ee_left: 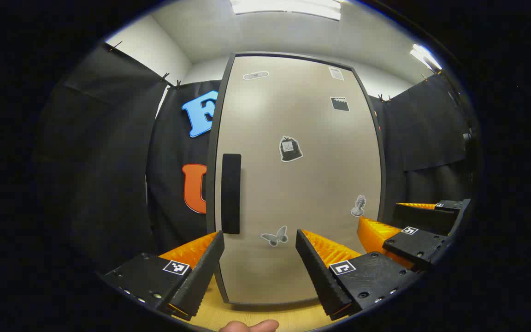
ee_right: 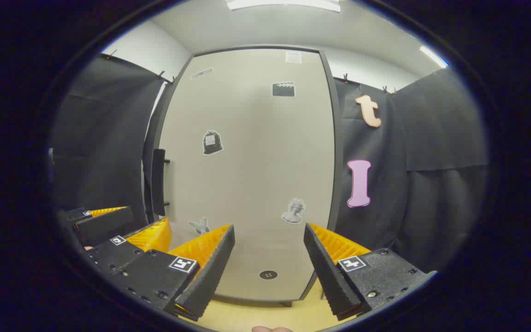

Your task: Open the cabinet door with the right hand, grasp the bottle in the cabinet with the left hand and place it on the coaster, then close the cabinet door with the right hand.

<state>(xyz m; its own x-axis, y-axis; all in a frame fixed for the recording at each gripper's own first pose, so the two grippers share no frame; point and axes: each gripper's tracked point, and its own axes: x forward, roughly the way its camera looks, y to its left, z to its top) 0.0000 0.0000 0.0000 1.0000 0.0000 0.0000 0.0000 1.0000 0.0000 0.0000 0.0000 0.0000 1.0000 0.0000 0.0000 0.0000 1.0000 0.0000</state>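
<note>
The beige cabinet door (ee_left: 293,184) stands closed in front of me, dotted with small stickers. Its tall black handle (ee_left: 231,193) runs along the door's left edge. My left gripper (ee_left: 260,240) is open and empty, short of the door's lower part, just right of the handle. In the right gripper view the same door (ee_right: 251,161) faces me with the handle (ee_right: 158,182) at far left. My right gripper (ee_right: 269,233) is open and empty, aimed at the door's lower middle. Whatever is inside the cabinet is hidden behind the door.
The cabinet stands on a light wooden tabletop (ee_left: 247,316). The two grippers are side by side: the right gripper (ee_left: 413,233) appears at right, the left gripper (ee_right: 122,235) at lower left. Black cloth walls close in on both sides. A fingertip (ee_left: 249,326) pokes in below.
</note>
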